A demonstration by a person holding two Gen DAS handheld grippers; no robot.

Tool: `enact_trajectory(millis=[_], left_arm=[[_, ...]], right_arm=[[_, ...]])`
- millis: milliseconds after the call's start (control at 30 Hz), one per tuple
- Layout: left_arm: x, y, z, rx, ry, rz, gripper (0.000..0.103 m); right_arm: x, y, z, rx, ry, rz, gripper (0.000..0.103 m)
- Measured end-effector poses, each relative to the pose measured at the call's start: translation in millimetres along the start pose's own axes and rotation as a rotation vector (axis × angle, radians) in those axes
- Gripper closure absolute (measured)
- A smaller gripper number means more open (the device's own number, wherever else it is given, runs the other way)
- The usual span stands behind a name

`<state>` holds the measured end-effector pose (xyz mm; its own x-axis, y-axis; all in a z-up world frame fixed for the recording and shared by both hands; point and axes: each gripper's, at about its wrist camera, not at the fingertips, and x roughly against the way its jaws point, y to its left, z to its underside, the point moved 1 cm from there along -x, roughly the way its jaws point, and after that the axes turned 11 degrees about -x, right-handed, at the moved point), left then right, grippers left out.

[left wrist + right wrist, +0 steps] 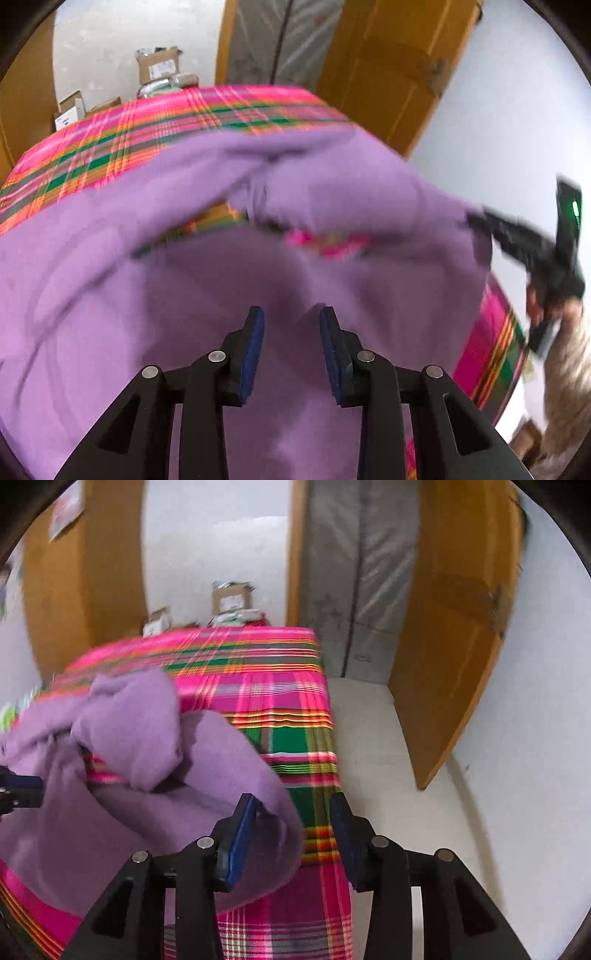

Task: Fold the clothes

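Room: white walls, a wooden door [454, 657] standing open at 2 o'clock, some boxes [157, 66] on the floor behind the table.
Surface: a table under a pink plaid cloth [258, 686]; its right edge drops to the floor just beside my right tongs.
Garment: one purple garment [221, 288], soft and thick, lies crumpled on the cloth. It is not flat; a bunched fold stands up in the middle, and the plaid shows through a gap under it.
Left tongs [291, 328]: apart, nothing between the pads. They point down at the near part of the garment, which fills my view from 9 to 3 o'clock.
Right tongs [295, 819]: apart. The rounded right edge of the garment lies between the jaws near the left pad [240, 842], but I do not see it pressed, so I judge it is free.
Other view of right tongs: from the left camera they show at 3 o'clock, blurred, at the garment's right end.
Long axis: I judge the garment runs left to right across the table, from 9 to 3 o'clock before me.
Key relation: the right edge is directly at my right tongs; the bunched fold lies at 12 o'clock from my left tongs, further off.
Nearer hand: the right one for the edge, the left one for the middle.
Step, my guess: the garment must first be spread flat; folding is not yet begun.
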<state>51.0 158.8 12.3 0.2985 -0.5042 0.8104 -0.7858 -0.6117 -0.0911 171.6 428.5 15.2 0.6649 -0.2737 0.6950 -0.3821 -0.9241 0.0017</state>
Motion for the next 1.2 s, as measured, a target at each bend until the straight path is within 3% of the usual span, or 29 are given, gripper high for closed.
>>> enact_trajectory(millis=[133,267,333,433,867,1200], left_arm=[[3.7,-14.4,22.3,-0.039,0.038,-0.002,0.071],[5.9,-30.1,30.3,-0.058,0.039,0.022,0.067],[5.9,-43.2,34.8,-0.097,0.044,0.038,0.063],[5.9,-59.2,40.1,-0.158,0.049,0.009,0.062],[6.6,-83.7,48.8,-0.257,0.051,-0.09,0.061],[15.6,-97.6,58.1,-0.364,0.07,-0.148,0.061]], right_arm=[[-7.8,22.2,-2.1,0.112,0.016,-0.019,0.06],[-24.1,26.2,-5.4,0.103,0.064,-0.057,0.063],[-27.8,22.0,-5.5,0.071,0.075,-0.076,0.09],[-24.1,11.1,-3.0,0.015,0.059,-0.093,0.098],[17.4,-44.1,10.0,-0.293,-0.026,-0.103,0.098],[21.7,-61.7,14.2,-0.37,-0.049,-0.083,0.098]])
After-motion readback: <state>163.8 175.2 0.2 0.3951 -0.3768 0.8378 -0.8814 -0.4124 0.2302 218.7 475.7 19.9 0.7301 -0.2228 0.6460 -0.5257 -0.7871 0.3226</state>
